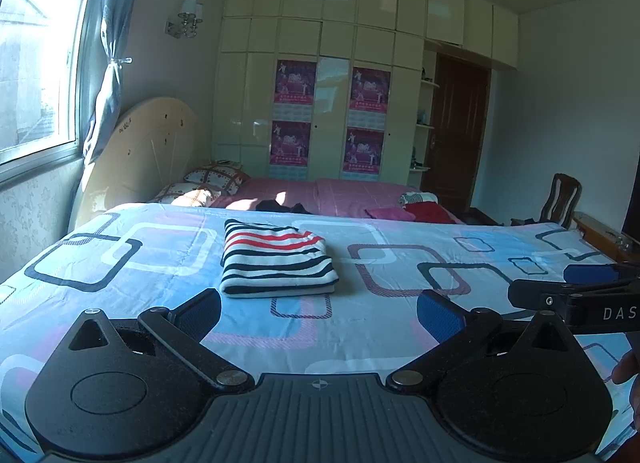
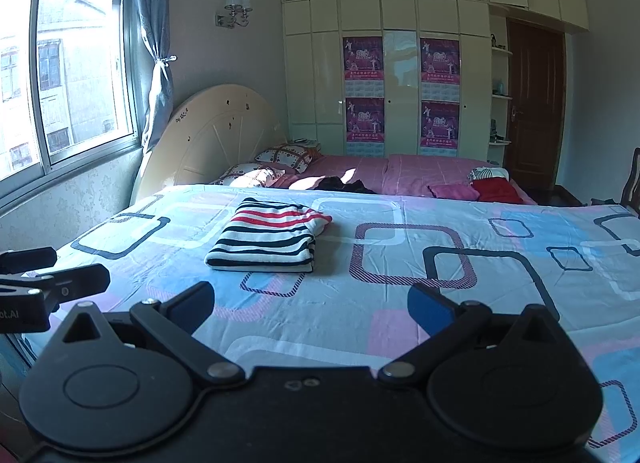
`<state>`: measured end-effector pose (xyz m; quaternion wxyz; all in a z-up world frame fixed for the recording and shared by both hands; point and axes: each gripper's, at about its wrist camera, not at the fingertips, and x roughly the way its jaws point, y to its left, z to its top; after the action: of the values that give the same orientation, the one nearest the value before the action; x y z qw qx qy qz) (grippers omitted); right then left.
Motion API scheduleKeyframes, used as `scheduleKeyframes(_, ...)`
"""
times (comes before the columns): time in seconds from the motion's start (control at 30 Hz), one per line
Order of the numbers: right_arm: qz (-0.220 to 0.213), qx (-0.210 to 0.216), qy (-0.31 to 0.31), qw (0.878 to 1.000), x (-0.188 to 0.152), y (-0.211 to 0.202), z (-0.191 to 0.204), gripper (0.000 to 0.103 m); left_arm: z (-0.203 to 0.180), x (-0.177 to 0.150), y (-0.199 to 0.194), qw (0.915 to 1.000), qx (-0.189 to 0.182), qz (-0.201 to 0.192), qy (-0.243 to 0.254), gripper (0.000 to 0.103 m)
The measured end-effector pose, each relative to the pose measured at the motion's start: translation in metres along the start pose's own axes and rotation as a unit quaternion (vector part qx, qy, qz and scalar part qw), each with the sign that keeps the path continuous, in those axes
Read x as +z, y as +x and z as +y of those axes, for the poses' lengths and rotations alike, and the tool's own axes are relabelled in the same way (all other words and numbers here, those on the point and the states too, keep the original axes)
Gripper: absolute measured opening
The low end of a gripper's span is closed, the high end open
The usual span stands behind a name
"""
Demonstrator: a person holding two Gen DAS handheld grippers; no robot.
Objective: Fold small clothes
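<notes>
A striped garment (image 1: 276, 259), white with dark and red stripes, lies folded into a neat rectangle on the patterned bedsheet (image 1: 400, 275). It also shows in the right wrist view (image 2: 266, 237). My left gripper (image 1: 318, 313) is open and empty, held above the sheet a short way in front of the garment. My right gripper (image 2: 312, 305) is open and empty, also short of the garment. The right gripper shows at the right edge of the left wrist view (image 1: 576, 295). The left gripper shows at the left edge of the right wrist view (image 2: 48, 279).
A second bed with a pink sheet (image 2: 400, 173) lies beyond, with loose dark clothes (image 2: 344, 185), a pink cloth (image 2: 456, 191) and a red and striped pile (image 2: 494, 183). Pillows (image 2: 272, 163) and a headboard stand at left. A wooden chair (image 1: 560, 199) stands at right.
</notes>
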<state>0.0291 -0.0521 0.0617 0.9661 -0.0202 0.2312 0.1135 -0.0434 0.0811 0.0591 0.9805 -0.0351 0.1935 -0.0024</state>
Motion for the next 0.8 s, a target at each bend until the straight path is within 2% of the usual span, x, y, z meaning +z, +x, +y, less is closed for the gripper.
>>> scheduleKeyframes(0.8,-0.003,0.001,-0.002,1.000,0.0027,-0.0003,0.0026,0.103,-0.0014,0.0007,0.0047,1.0000,0.007,-0.001,-0.003,0.103)
